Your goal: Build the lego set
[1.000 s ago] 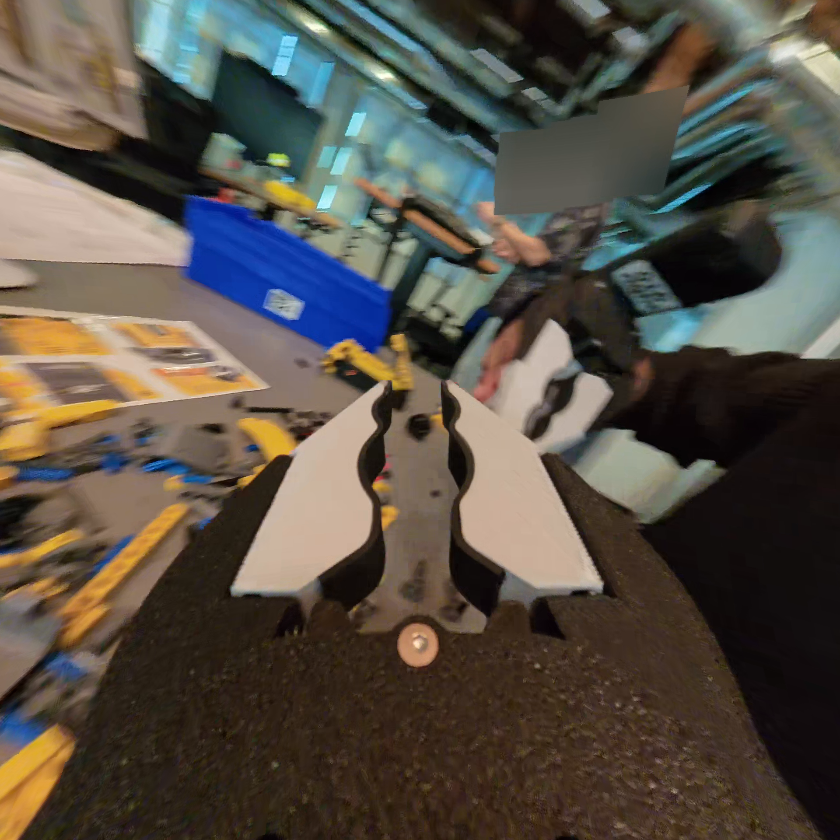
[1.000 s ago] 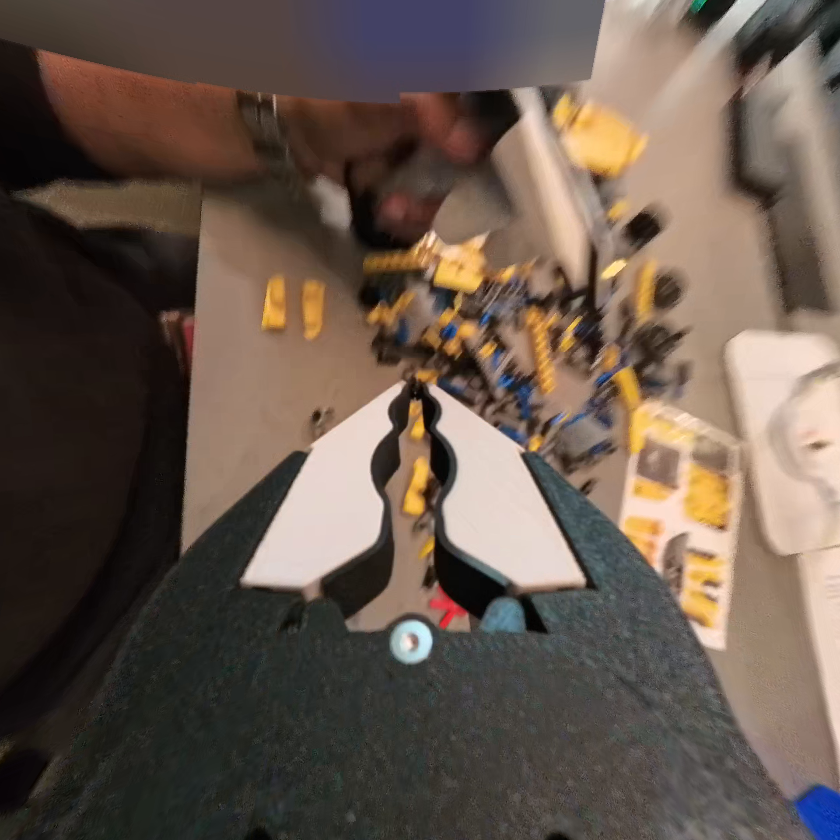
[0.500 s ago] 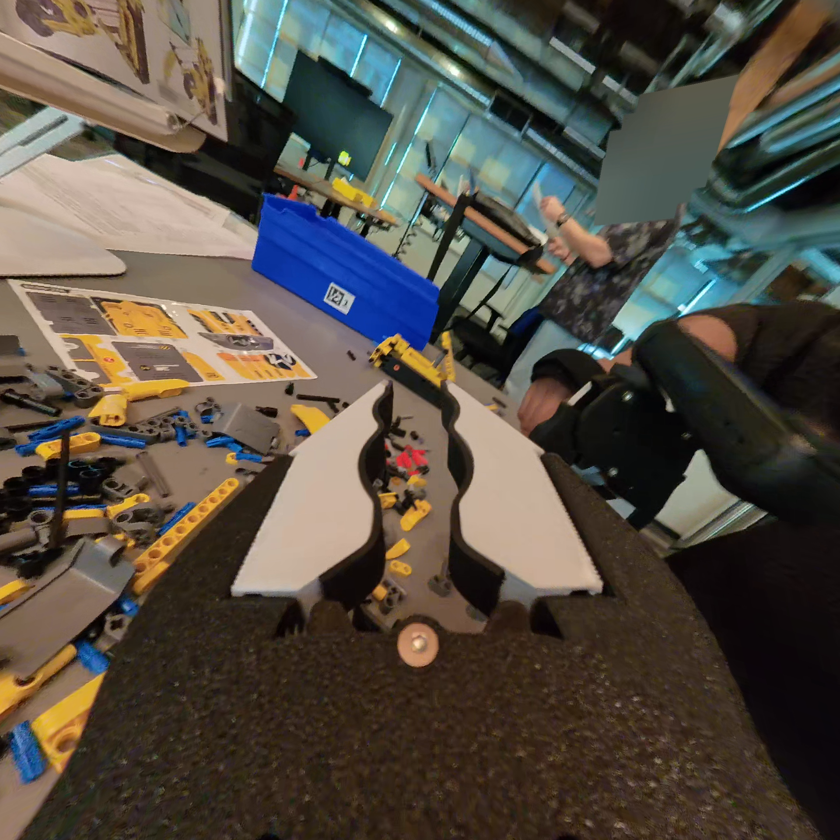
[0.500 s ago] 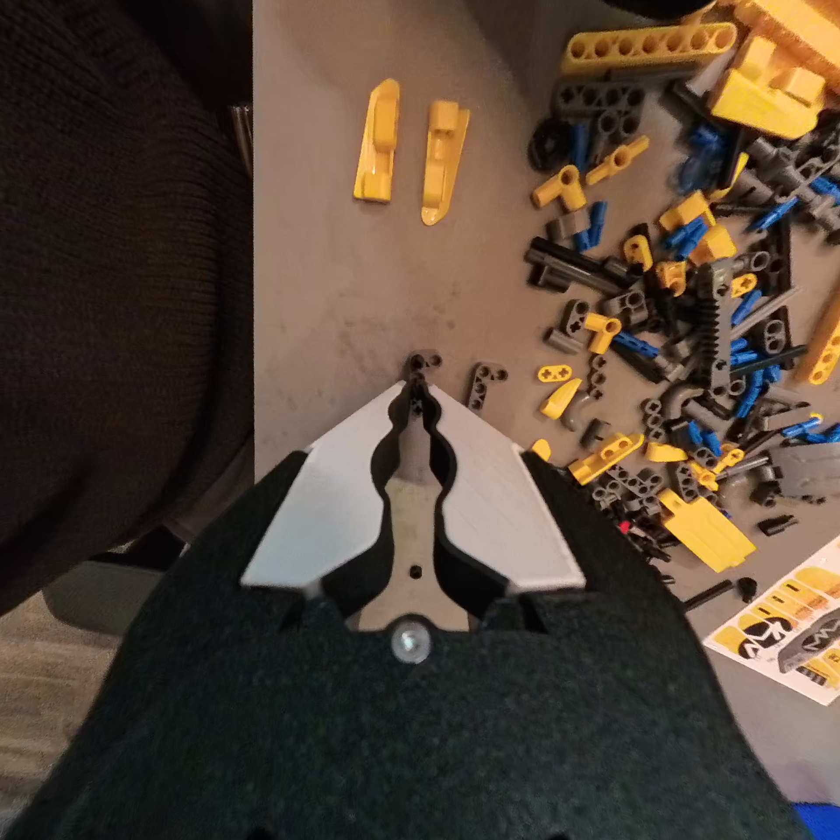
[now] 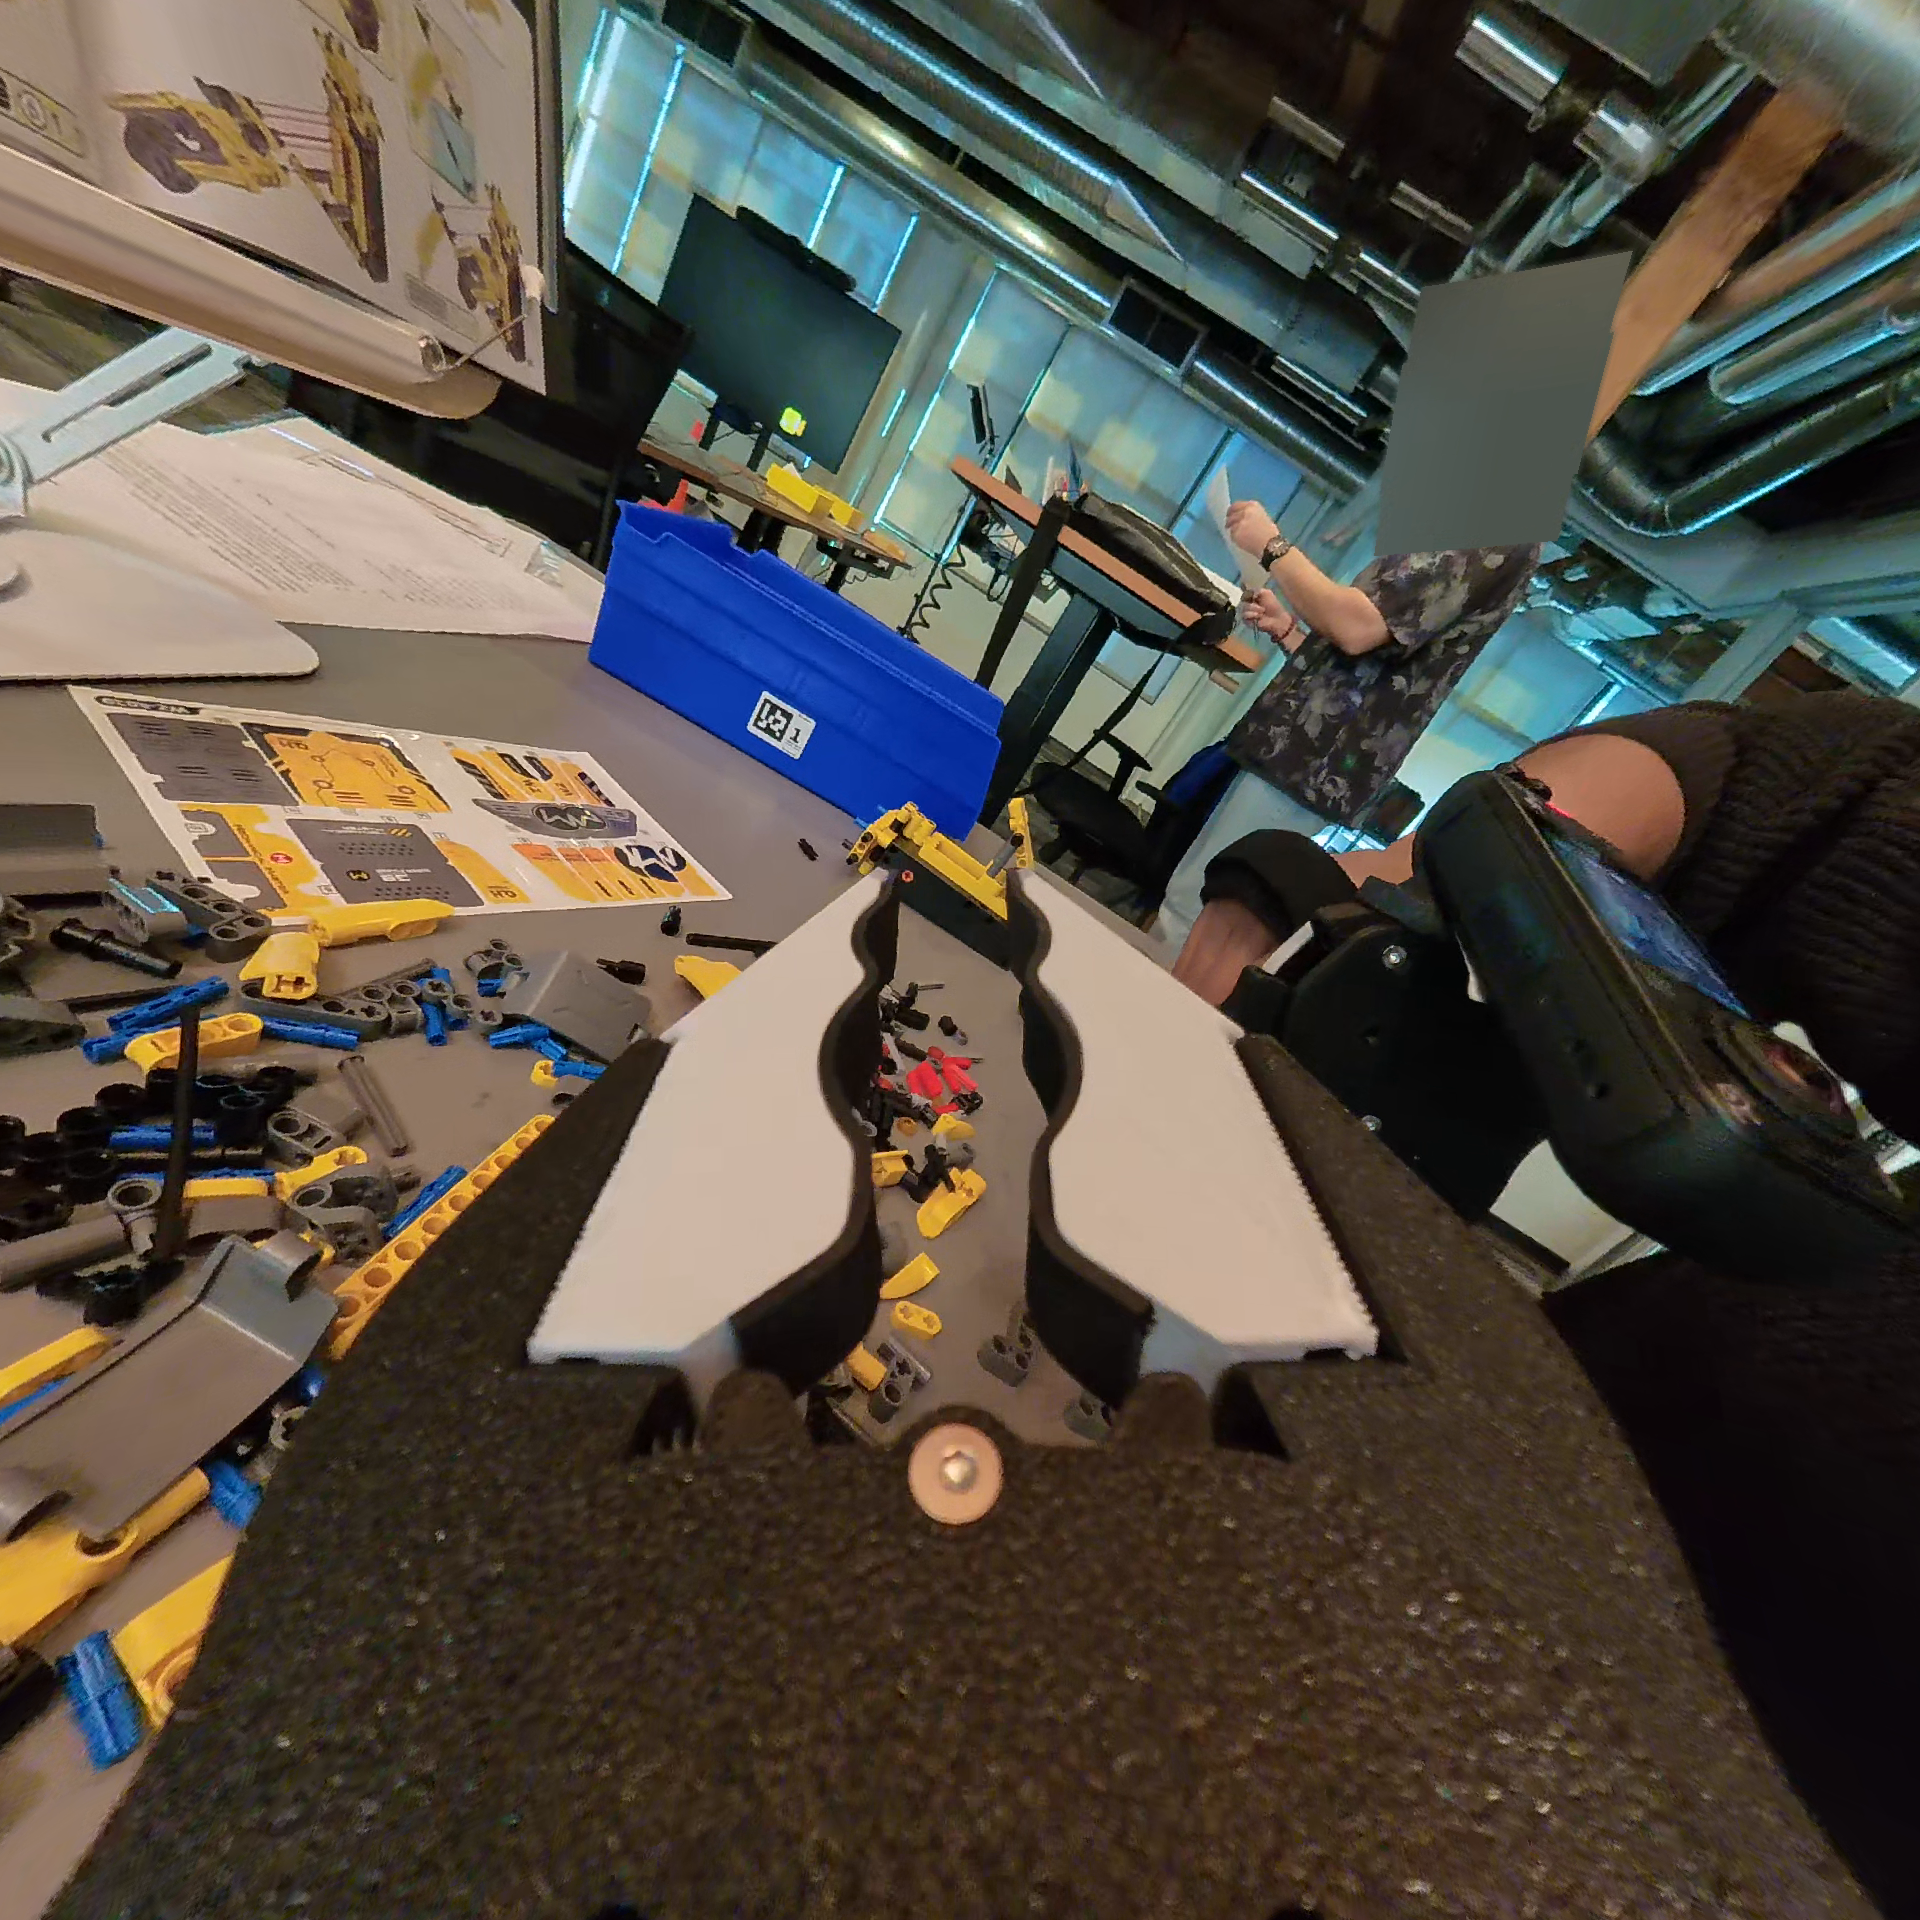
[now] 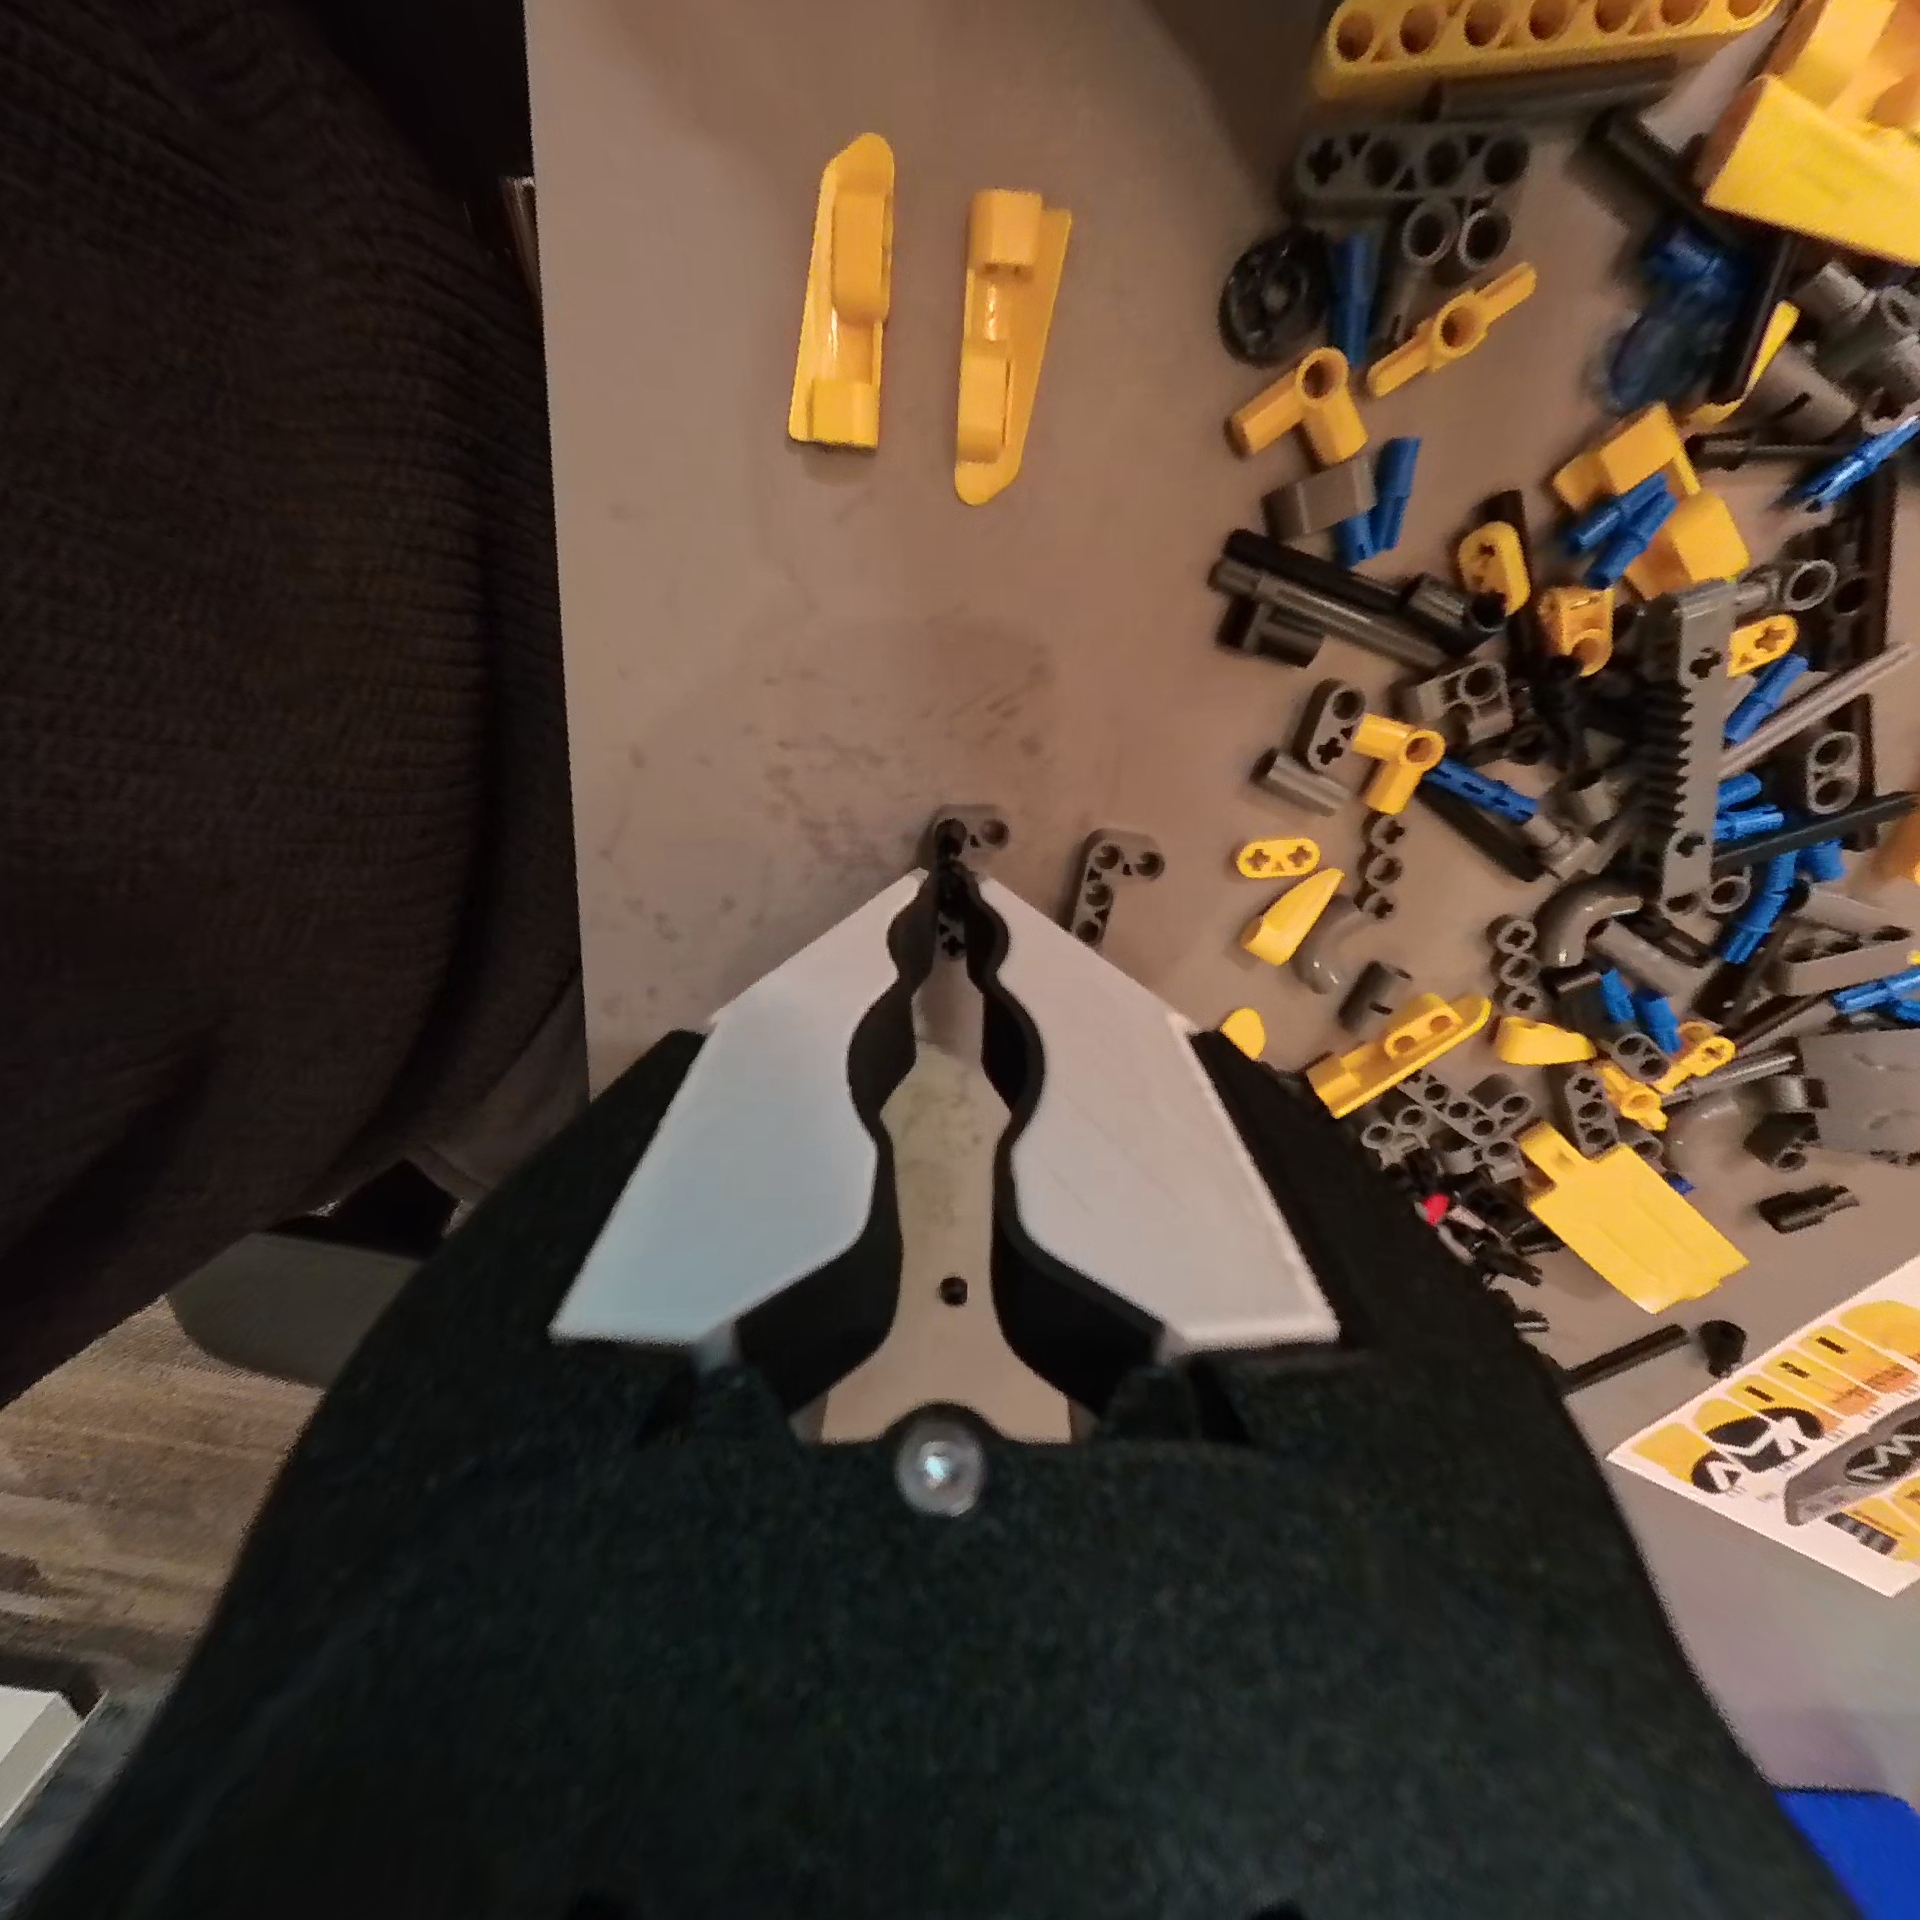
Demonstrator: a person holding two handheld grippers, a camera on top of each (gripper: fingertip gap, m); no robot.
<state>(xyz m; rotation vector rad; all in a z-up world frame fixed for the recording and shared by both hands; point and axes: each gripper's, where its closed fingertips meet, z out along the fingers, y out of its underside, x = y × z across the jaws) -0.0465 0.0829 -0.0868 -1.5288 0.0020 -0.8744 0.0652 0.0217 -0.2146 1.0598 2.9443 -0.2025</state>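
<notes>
A grey table [image 6: 727, 644] carries the lot; a wide scatter of yellow, blue, grey and black building pieces [image 6: 1621, 727] spreads over it; two yellow curved panels [image 6: 925, 322] lie side by side, apart from the heap; a sticker sheet [image 5: 384, 805] lies flat beyond the pieces; a blue bin [image 5: 790, 675] stands farther back; white printed sheets [image 5: 312, 530] sit at the far left.

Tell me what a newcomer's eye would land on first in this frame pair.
The sprawl of yellow, blue and grey building pieces across the grey table, right of the right gripper. That gripper's fingers pinch a small black piece just over a grey L-shaped beam. In the left wrist view, the open left gripper points at a yellow assembly before a blue bin.
</notes>
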